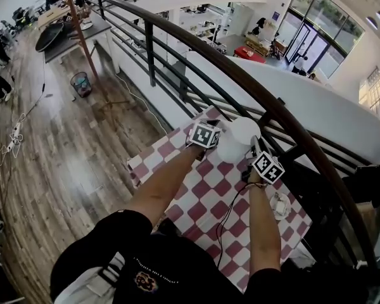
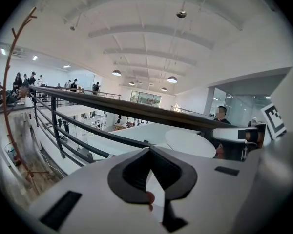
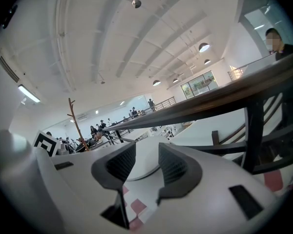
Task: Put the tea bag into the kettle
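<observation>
A white kettle [image 1: 237, 138] stands on the checkered table [image 1: 196, 192] close to the railing. My left gripper [image 1: 216, 137] is at the kettle's left side and my right gripper [image 1: 256, 149] at its right side. In the left gripper view the jaws [image 2: 149, 151] meet at their tips, shut; a white sliver with a reddish spot shows behind them, and I cannot tell what it is. The kettle's round top [image 2: 189, 143] lies beyond. In the right gripper view the jaws [image 3: 147, 147] stand apart, nothing pressed between them, the kettle [image 3: 143, 161] just ahead. A small white packet [image 1: 280, 204] lies on the cloth beside my right forearm.
A dark metal railing with a wooden top rail [image 1: 177, 43] runs right behind the table, with a drop to a lower floor beyond it. The table's left edge [image 1: 136, 166] borders a wooden floor. A black cable [image 1: 231, 211] trails across the cloth.
</observation>
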`<state>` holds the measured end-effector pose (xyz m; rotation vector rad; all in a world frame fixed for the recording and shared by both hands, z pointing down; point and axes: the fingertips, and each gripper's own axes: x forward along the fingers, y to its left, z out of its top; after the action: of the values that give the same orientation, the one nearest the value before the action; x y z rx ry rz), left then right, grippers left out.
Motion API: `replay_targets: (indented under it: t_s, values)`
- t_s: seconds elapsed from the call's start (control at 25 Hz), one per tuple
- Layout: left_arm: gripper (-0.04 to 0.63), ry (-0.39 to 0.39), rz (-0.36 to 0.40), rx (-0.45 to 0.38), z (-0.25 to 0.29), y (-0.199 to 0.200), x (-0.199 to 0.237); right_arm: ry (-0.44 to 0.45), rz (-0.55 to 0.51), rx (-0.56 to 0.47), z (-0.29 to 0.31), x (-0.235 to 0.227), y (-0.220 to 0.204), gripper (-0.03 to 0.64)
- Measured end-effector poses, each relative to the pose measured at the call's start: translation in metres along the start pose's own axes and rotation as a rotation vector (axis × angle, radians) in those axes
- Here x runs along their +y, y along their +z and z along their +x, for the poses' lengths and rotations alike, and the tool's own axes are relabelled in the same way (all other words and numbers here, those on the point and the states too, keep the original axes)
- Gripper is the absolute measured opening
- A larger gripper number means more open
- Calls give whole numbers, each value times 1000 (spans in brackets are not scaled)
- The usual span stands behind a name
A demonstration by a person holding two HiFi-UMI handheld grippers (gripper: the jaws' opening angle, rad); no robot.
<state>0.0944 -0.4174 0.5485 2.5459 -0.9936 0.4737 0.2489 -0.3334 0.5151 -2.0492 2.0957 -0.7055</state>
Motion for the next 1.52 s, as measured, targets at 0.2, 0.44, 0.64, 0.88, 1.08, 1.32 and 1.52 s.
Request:
replay_targets:
  t_s: [0.2,0.44,0.64,0.88,1.08,1.32,1.52]
  values:
    - [-2,-1,-10,-4,0,1,2,-42,7,-10,-1,-7,0,135]
    - [-2,-4,-30,-12,-1,1,2,-4,270,-8,1,-17,-14,164]
    - [-2,-2,-33,-13,-1,0,1,-51,159,6,4,-7,-19,170]
    - [-2,17,3,-10,-5,1,1,-124,22,36,4,-2,-20,169]
    - [-2,13,11,-16,-3,2,-2,-132,-54,-51,-2,6,-3,167]
    - [-2,10,2,-21,-3,4,0,76,-269,-194,-1,84,52,104]
    - [-2,11,2,-16,-4,3,0,135,-338,-194,3,114,49,106]
